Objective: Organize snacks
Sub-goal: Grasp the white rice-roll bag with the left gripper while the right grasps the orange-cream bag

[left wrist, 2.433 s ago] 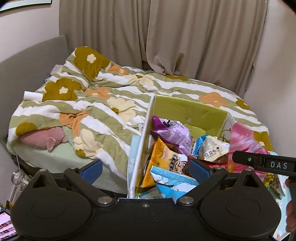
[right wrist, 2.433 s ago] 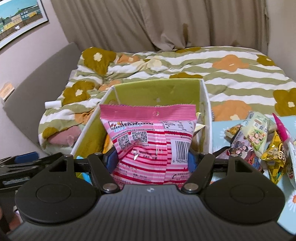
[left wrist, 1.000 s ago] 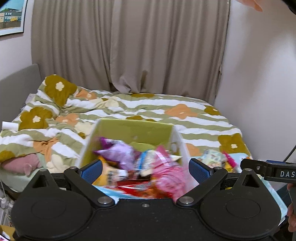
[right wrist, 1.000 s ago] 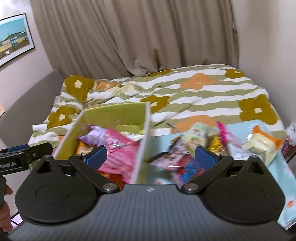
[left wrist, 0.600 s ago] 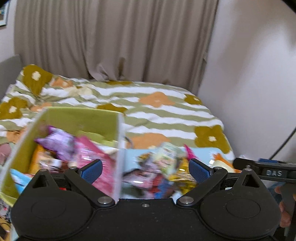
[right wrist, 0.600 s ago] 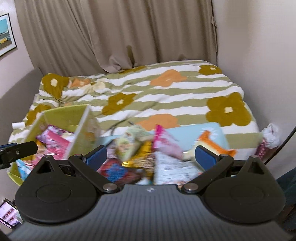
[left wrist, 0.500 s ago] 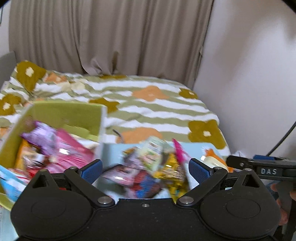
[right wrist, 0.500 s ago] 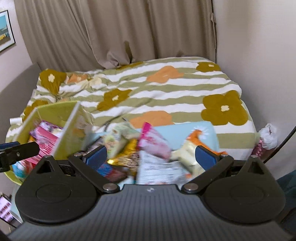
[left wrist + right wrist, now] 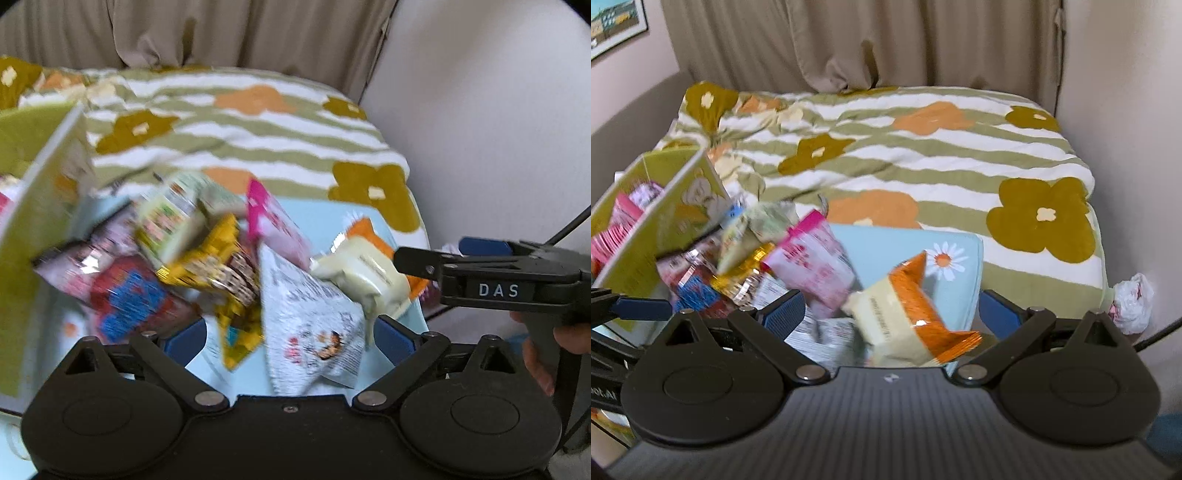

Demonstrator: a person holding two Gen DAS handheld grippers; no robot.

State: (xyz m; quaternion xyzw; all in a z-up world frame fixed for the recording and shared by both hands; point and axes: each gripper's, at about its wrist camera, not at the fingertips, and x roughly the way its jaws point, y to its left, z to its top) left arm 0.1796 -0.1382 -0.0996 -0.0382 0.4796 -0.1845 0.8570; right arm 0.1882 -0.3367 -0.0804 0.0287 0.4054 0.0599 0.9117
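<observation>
Bed (image 9: 960, 155): green-and-white striped duvet, orange and olive flower print. Beige curtain (image 9: 886, 40) behind bed. Framed picture (image 9: 613, 26) on left wall. Crumpled white plastic bag (image 9: 1132, 302) beside bed's right edge. Black cable (image 9: 569, 225) against right wall.

A bed (image 9: 923, 155) was covered by a striped floral duvet; beige curtains (image 9: 849, 40) were hung behind it.
</observation>
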